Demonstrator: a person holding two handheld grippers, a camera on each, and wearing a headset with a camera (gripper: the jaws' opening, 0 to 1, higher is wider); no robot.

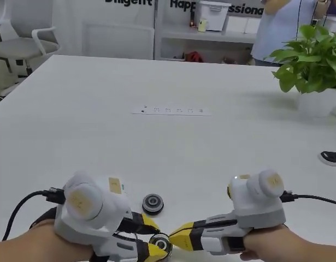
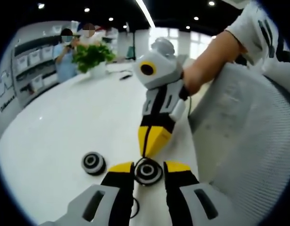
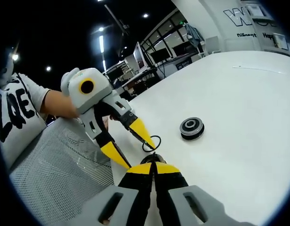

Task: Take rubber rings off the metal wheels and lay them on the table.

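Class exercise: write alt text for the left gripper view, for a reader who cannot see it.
The left gripper clamps a metal wheel between its yellow-tipped jaws at a white table, while the right gripper, jaws closed, points its tips at the wheel's rim. A second wheel lies nearby; a potted plant stands at the far end.

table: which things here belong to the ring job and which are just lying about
Job: metal wheel in left claw; right claw at it; second metal wheel; loose rubber ring.
Lying about: potted plant; socket strip.
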